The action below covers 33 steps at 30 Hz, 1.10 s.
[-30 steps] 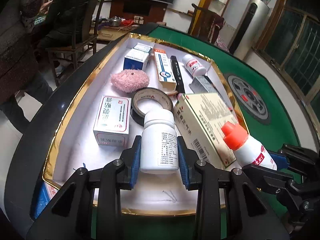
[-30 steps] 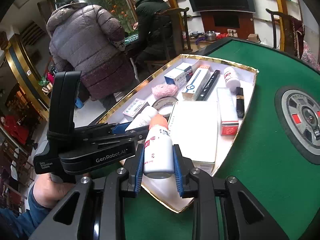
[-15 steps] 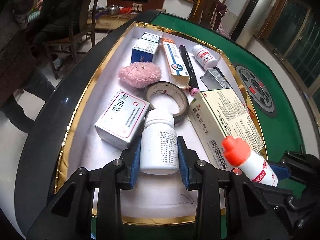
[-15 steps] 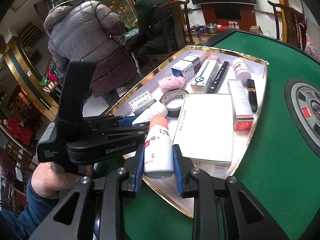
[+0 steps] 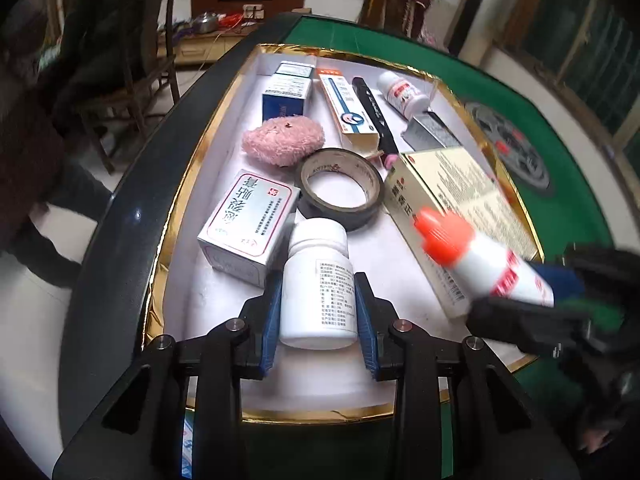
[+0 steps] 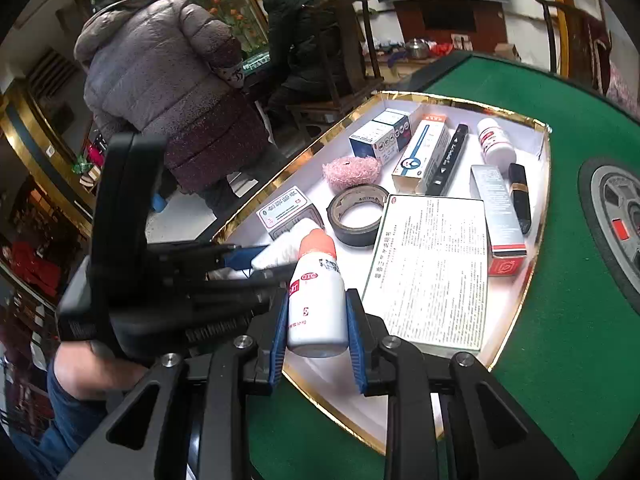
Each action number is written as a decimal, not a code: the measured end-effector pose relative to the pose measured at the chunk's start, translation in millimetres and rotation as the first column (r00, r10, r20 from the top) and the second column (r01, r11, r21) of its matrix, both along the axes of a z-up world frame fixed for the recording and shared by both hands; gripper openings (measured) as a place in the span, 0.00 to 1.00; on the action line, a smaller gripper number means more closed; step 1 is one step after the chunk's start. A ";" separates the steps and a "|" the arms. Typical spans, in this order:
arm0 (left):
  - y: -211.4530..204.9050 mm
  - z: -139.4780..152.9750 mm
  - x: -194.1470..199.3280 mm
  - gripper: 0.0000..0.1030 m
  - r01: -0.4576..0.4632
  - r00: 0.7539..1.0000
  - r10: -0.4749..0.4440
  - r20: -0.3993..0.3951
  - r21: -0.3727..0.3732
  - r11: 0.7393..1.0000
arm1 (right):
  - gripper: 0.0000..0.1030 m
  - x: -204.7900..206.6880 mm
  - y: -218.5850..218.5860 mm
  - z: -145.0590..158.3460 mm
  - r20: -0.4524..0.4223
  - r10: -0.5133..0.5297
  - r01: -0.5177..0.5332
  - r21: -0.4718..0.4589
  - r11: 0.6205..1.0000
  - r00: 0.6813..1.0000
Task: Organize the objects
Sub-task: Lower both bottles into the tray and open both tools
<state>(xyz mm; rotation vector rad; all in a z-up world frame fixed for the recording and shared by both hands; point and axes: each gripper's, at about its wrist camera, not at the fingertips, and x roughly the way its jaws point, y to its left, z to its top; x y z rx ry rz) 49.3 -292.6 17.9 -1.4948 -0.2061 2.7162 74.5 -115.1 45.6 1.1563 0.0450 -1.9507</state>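
Observation:
My left gripper (image 5: 318,296) is shut on a white pill bottle (image 5: 318,284) and holds it over the near end of the gold-rimmed white tray (image 5: 176,216). My right gripper (image 6: 318,312) is shut on a white bottle with an orange cap (image 6: 318,292), also over the tray's near end; this bottle shows in the left wrist view (image 5: 480,260), to the right of the pill bottle. The left gripper's body (image 6: 160,280) and the pill bottle (image 6: 286,246) show in the right wrist view.
The tray (image 6: 516,304) holds a black tape roll (image 5: 340,188), a pink puff (image 5: 282,140), a large flat box (image 5: 460,208), a white medicine box (image 5: 248,220), other boxes, a marker (image 5: 374,112) and a small bottle (image 5: 402,94). Green table felt (image 6: 560,340) lies right. Two people (image 6: 172,88) stand beyond.
Both grippers have moved forward over the tray with their bottles. The right gripper's orange-capped bottle has moved closer to the left one. Both grips are unchanged.

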 end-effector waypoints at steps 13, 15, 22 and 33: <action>5.4 -2.1 1.8 0.32 -0.012 1.000 0.011 -0.012 -0.061 0.998 | 0.25 -18.4 -46.5 -6.8 -0.016 -0.031 0.033 0.173 0.984 0.999; 6.7 -2.4 1.8 0.32 -0.014 1.000 0.013 -0.013 -0.071 0.997 | 0.25 -20.3 -51.8 -6.2 -0.028 -0.024 0.029 0.200 0.979 0.999; 6.1 -2.5 2.0 0.32 -0.012 1.000 0.010 -0.018 -0.076 0.997 | 0.26 -24.0 -64.9 -6.8 -0.085 0.068 -0.035 0.345 0.938 0.994; 9.1 -3.5 0.9 0.33 -0.013 1.000 0.011 -0.020 -0.090 0.996 | 0.26 -23.8 -75.2 -13.5 -0.132 0.167 -0.093 0.439 0.894 0.977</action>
